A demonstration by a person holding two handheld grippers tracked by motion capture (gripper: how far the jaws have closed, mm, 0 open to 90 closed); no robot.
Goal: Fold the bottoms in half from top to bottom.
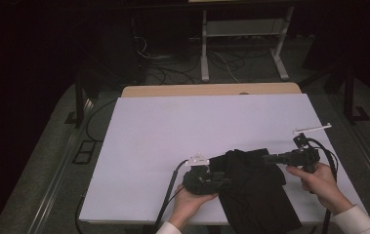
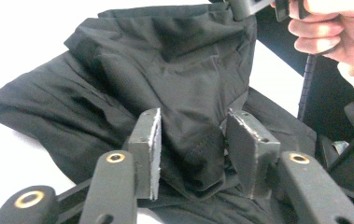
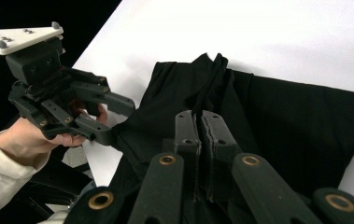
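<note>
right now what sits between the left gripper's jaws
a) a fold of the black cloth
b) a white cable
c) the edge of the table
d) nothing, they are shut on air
a: in the left gripper view the left gripper has its jaws apart on either side of a raised fold of the black cloth, which lies on the white table.

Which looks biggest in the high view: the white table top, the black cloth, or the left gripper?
1. White table top, by far the largest.
2. Black cloth.
3. Left gripper, smallest, at the cloth's edge.
</note>
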